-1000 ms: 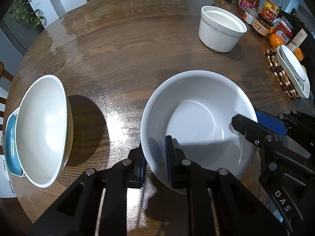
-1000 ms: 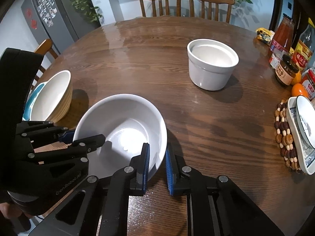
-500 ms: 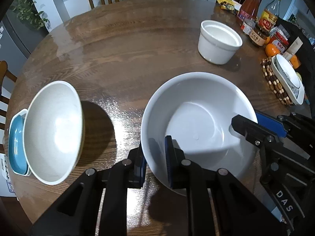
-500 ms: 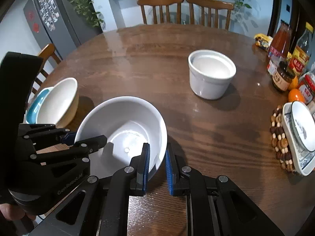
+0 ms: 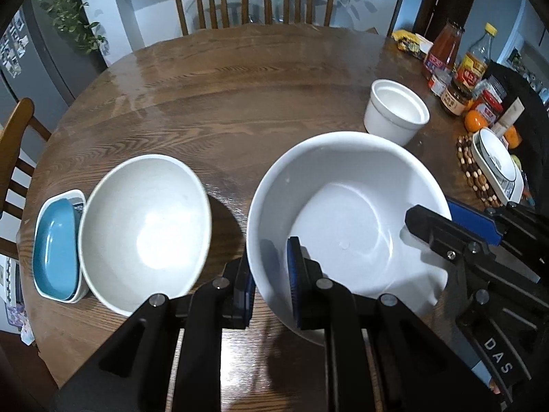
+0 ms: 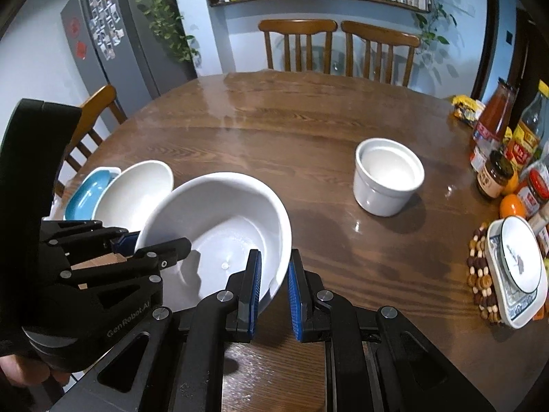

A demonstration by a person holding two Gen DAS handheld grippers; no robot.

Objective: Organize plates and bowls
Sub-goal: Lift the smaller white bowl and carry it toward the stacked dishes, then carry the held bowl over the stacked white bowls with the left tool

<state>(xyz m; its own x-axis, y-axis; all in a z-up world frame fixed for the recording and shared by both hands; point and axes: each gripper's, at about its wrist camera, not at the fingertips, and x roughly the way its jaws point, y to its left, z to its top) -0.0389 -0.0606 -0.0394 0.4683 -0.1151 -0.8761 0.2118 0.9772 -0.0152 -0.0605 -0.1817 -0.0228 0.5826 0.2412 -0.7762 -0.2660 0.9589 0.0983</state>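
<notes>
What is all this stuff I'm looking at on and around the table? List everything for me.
Large bowl: 1, white, near table edge, gripped on both sides of its rim.
Second bowl: 1, white, left of the large bowl.
Blue dish: 1, blue, nested in a white dish at the far left.
Straight-sided pot: 1, white, right of centre.
Patterned dishes: stacked, white and blue, on a beaded trivet at the right edge.
Bottles and jars: several, red and brown, far right, with oranges beside them.
Table: 1, brown wood, round.
Chairs: at least 3, wooden.
Fridge: 1, grey, back left.
Left gripper: black with blue pads, shut on the bowl's rim.
Right gripper: same, on the opposite rim.
</notes>
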